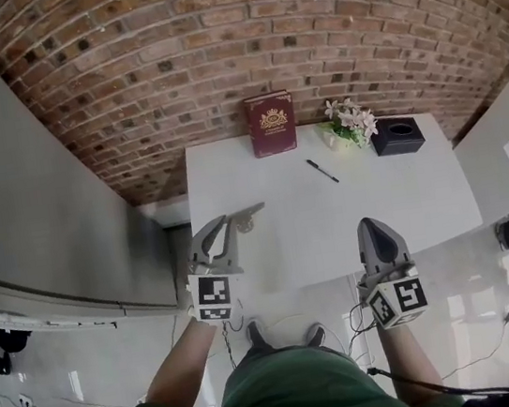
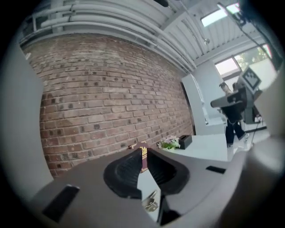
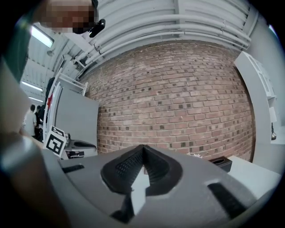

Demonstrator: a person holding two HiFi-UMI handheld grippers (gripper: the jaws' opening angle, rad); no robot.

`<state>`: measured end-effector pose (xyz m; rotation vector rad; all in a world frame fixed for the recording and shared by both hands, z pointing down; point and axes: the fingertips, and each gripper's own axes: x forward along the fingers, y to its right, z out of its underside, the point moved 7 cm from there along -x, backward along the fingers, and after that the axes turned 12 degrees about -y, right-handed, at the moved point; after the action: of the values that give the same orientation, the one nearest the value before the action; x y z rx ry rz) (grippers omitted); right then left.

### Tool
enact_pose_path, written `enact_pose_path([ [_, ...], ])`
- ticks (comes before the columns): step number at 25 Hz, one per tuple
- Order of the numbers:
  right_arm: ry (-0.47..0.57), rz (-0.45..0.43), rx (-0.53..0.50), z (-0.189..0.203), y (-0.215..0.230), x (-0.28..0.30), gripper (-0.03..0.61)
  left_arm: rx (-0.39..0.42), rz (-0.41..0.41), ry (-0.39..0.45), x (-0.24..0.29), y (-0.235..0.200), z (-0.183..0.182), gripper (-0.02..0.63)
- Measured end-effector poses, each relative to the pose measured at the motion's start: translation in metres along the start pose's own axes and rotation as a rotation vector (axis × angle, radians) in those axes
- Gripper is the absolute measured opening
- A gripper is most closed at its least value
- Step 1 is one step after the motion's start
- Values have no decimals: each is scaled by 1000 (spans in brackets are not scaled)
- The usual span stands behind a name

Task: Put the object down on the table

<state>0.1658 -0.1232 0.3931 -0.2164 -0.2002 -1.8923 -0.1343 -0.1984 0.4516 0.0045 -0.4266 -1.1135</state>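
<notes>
Left claw (image 2: pixel 141 152) pressed together, holding nothing | small grey thing (image 1: pixel 245 216) lies on table (image 1: pixel 389 216) corner, just right of its tips, long side pointing right | right claw (image 3: pixel 142 151) closed too, farther off, I think.

My white table (image 1: pixel 279 241) has a dark red book (image 1: pixel 270 123) standing at its far edge, with flowers (image 1: pixel 350 124) and a black box (image 1: pixel 397 137) to its right. A pen (image 1: pixel 322 171) lies nearer, and a small grey object (image 1: pixel 247 216) lies near the left edge.
</notes>
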Motion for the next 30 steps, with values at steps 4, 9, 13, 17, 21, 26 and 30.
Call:
enact_pose_path([
  [4, 29, -30, -28, -9, 10, -3, 3, -121, 1, 50, -26, 18, -28, 32],
  [9, 62, -49, -64, -20, 22, -8, 3, -208, 6, 63, -52, 36, -46, 31],
  [13, 81, -63, -74, -24, 28, -10, 3, -224, -36, 84, -61, 32, -59, 31],
  [17, 88, -64, -90, -27, 28, -12, 3, -235, -58, 100, -68, 33, -69, 31],
  [21, 95, -56, -123, -29, 28, -13, 2, -228, -56, 109, -69, 37, -71, 31],
  [26, 98, -48, -155, -29, 24, -10, 2, -250, -41, 111, -68, 33, -74, 31],
  [30, 86, -46, -163, -27, 17, -10, 2, -263, -31, 102, -71, 30, -78, 29],
])
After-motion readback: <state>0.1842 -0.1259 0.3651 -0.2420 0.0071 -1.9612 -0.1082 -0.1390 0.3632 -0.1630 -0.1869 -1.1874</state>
